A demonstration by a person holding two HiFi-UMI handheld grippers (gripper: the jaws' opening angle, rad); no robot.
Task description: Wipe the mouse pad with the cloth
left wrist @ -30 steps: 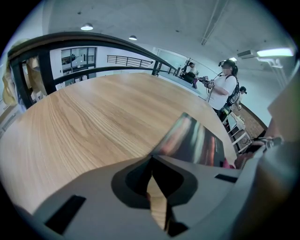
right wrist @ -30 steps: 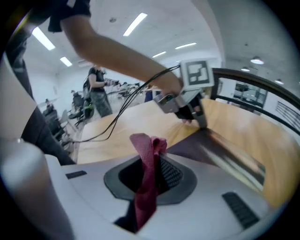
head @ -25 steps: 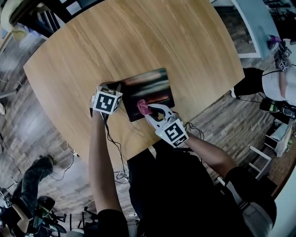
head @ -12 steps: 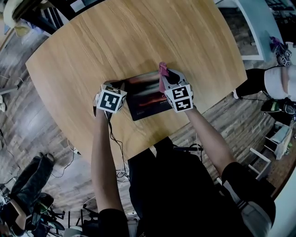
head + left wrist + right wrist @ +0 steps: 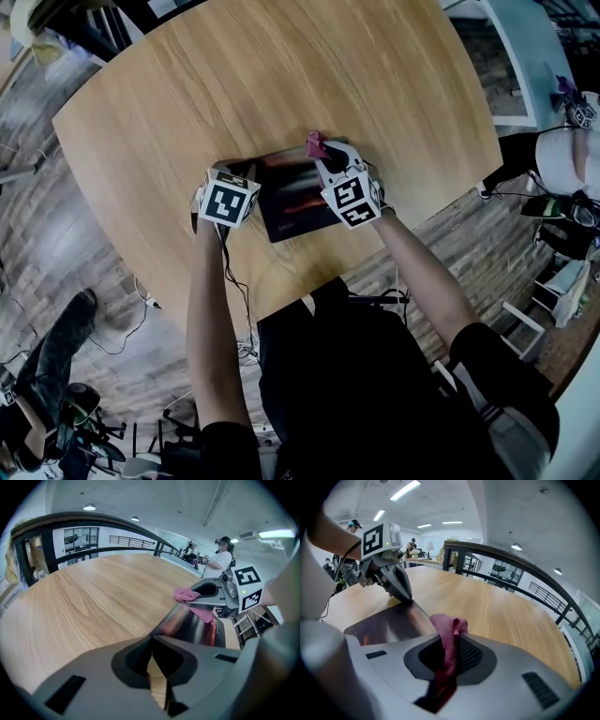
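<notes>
A dark mouse pad (image 5: 292,195) lies on the round wooden table (image 5: 234,84), near its front edge. My right gripper (image 5: 322,153) is shut on a pink cloth (image 5: 315,143) and stands at the pad's far edge. In the right gripper view the cloth (image 5: 449,632) sticks up between the closed jaws of that gripper (image 5: 451,641), beside the pad (image 5: 389,620). My left gripper (image 5: 242,176) is shut, its tips pressed on the pad's left corner (image 5: 161,627). From the left gripper view (image 5: 152,639) the cloth (image 5: 186,595) hangs from the right gripper (image 5: 208,595).
The table's front edge (image 5: 309,295) runs just below the pad, with cables on the plank floor (image 5: 141,309) beneath. A black railing (image 5: 511,562) rises behind the table. People stand at the right (image 5: 562,150).
The right gripper carried the cloth from the pad's near edge across to its far edge, then a little to the left. The left gripper stayed on the pad's corner.
</notes>
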